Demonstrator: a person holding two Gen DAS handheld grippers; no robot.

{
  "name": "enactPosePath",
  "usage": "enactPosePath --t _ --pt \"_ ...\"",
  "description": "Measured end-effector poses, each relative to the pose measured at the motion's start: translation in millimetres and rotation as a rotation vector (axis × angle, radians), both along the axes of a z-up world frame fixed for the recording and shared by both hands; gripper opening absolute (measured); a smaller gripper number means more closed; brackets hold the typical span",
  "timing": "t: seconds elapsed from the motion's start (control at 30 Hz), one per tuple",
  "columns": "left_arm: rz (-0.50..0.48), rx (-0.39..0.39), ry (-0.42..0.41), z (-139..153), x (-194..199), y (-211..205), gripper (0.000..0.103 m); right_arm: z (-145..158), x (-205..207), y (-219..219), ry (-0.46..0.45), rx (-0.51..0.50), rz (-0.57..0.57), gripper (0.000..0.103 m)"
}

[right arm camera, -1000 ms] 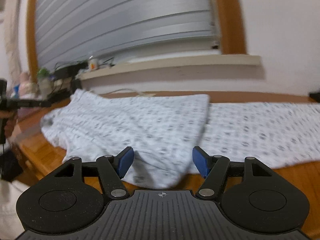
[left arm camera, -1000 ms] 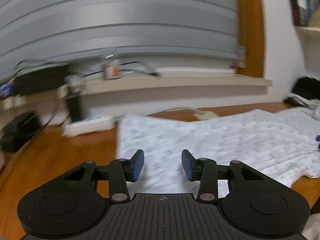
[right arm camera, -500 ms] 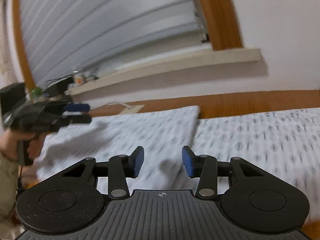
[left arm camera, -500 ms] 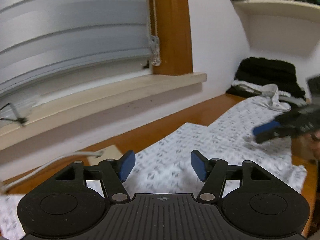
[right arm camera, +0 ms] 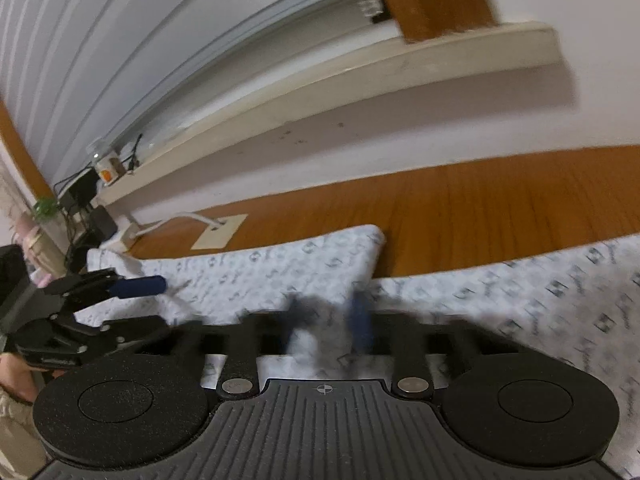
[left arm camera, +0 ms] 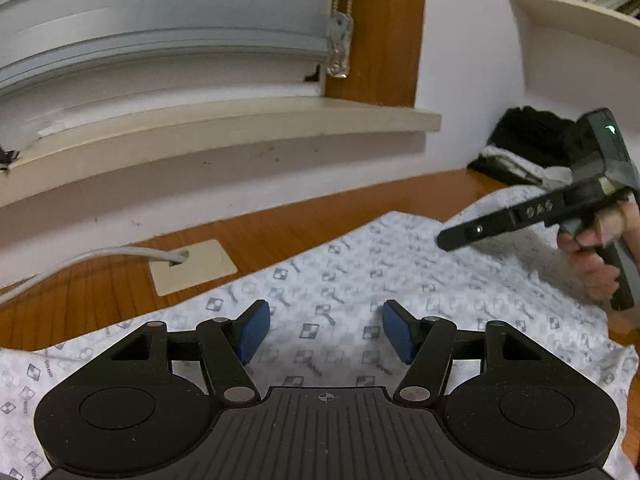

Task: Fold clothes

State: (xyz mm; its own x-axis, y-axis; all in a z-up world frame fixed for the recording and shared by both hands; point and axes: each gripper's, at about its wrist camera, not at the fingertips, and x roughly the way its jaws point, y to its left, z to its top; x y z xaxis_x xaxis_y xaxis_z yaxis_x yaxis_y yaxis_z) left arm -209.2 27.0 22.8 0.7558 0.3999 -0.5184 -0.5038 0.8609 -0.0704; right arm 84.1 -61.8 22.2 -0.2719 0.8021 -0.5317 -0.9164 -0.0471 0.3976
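Note:
A white garment with a small grey print (left arm camera: 360,272) lies spread on the wooden surface (left arm camera: 280,232). My left gripper (left arm camera: 326,334) hovers low over it, open, with only flat cloth showing between the blue pads. In the right wrist view a folded layer of the garment (right arm camera: 280,264) ends in a corner over a second layer. My right gripper (right arm camera: 328,316) is motion-blurred there, its fingers drawn together above the cloth. From the left wrist view the right gripper (left arm camera: 442,240) reads as one shut bar, held by a hand (left arm camera: 592,264). The left gripper (right arm camera: 162,302) appears at the left edge.
A beige plate with a grey cable (left arm camera: 192,266) sits on the wood just beyond the garment. A pile of dark and light clothes (left arm camera: 528,136) lies at the far right under a bookshelf (left arm camera: 580,4). A window sill (left arm camera: 200,136) runs behind; cables and small items (right arm camera: 80,200) crowd the far left.
The left view swung right along the garment and its jaws widened. The right gripper's jaws closed while it moved left and rolled. Each gripper now shows in the other's view.

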Motion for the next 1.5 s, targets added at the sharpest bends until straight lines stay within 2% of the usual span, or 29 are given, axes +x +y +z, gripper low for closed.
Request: enactPosePath --t 0.17,0.27,0.33,0.4,0.57,0.67,0.73,0.8,0.83,0.93,1.03,1.17,1.37,1.43,1.5 --pt "0.032 0.029 -0.039 5 -9 -3 0.069 24 -22 -12 -0.014 0.131 0.057 0.004" --pt "0.091 0.051 -0.112 16 -25 -3 0.069 45 -48 -29 -0.035 0.206 0.146 0.004" --pt "0.121 0.036 -0.168 27 -42 1 0.071 55 -70 -45 -0.041 0.234 0.241 0.004" --pt "0.144 0.021 -0.213 38 -56 5 0.071 56 -96 -56 -0.06 0.229 0.328 0.004" --pt "0.145 0.03 -0.249 60 -71 2 0.075 46 -146 -72 -0.112 0.182 0.499 0.004" --pt "0.087 0.044 -0.208 58 -59 -11 0.076 36 -160 -71 -0.177 0.152 0.527 0.005" --pt "0.043 0.056 -0.172 51 -47 -21 0.077 31 -165 -69 -0.199 0.125 0.545 0.012" --pt "0.009 0.063 -0.123 42 -31 -27 0.077 28 -165 -73 -0.213 0.121 0.556 0.019" --pt "0.0 0.07 -0.101 37 -25 -30 0.077 29 -163 -77 -0.212 0.124 0.554 0.027" --pt "-0.018 0.084 -0.046 25 -13 -35 0.077 36 -149 -85 -0.193 0.133 0.528 0.031" --pt "-0.022 0.082 -0.039 21 -13 -38 0.077 41 -124 -92 -0.176 0.142 0.455 0.039" --pt "-0.006 0.083 -0.051 20 -24 -39 0.077 42 -96 -85 -0.185 0.141 0.357 0.039" --pt "-0.031 0.095 -0.052 27 -28 -47 0.077 33 -85 -68 -0.247 0.133 0.267 0.039" --pt "-0.015 0.106 -0.05 28 -32 -48 0.077 30 -89 -63 -0.235 0.136 0.266 0.039" --pt "0.015 0.113 -0.056 29 -41 -46 0.077 30 -96 -61 -0.184 0.144 0.301 0.039"
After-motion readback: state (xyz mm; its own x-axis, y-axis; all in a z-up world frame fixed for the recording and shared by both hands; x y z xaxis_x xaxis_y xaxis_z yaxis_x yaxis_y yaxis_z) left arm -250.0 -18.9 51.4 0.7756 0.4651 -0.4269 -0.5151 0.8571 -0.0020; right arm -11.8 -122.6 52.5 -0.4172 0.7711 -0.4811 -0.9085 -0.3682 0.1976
